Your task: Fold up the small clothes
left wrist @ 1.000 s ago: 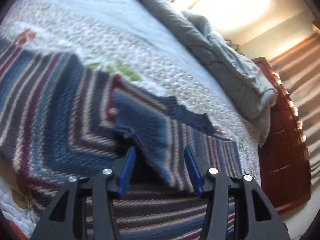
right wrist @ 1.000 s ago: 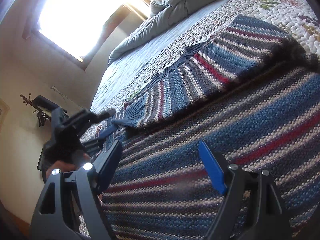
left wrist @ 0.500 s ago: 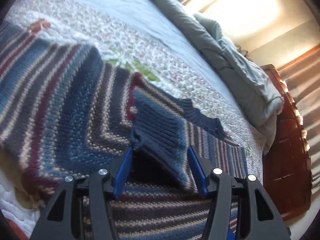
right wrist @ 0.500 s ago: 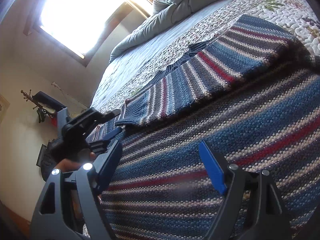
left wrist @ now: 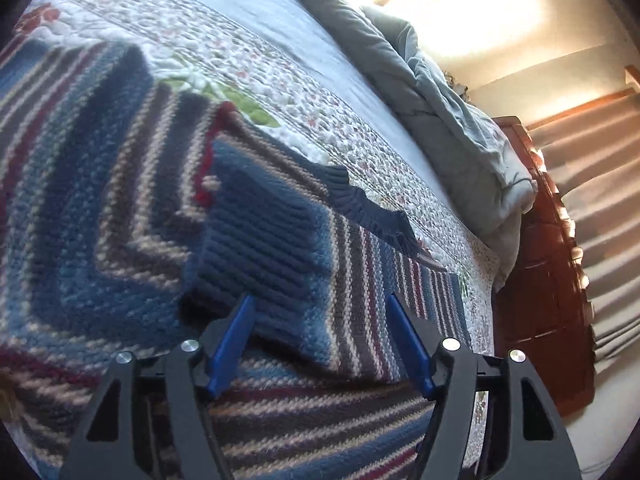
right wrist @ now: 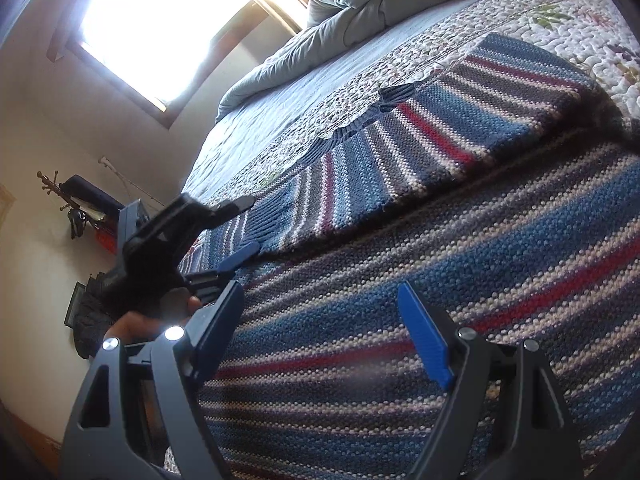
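Note:
A striped knit sweater [left wrist: 100, 208] in blue, grey, cream and red lies flat on the quilted bed; it also fills the right wrist view [right wrist: 420, 264]. One sleeve [left wrist: 276, 248] is folded across the body, its dark blue ribbed cuff [left wrist: 248, 256] lying just in front of my left gripper [left wrist: 320, 308]. The left gripper is open, its jaws astride the cuff end and not closed on it. It also shows in the right wrist view [right wrist: 244, 226]. My right gripper [right wrist: 320, 300] is open and empty, low over the sweater's body.
A floral quilt [left wrist: 224, 52] covers the bed. A bunched grey duvet [left wrist: 452, 108] lies at the far side. A wooden footboard [left wrist: 548, 280] edges the bed. A bright window [right wrist: 168, 24] and a coat stand [right wrist: 72, 204] stand by the wall.
My left gripper has moved forward to the folded sleeve's cuff, which now sits closer between its open jaws. The right gripper has stayed almost still.

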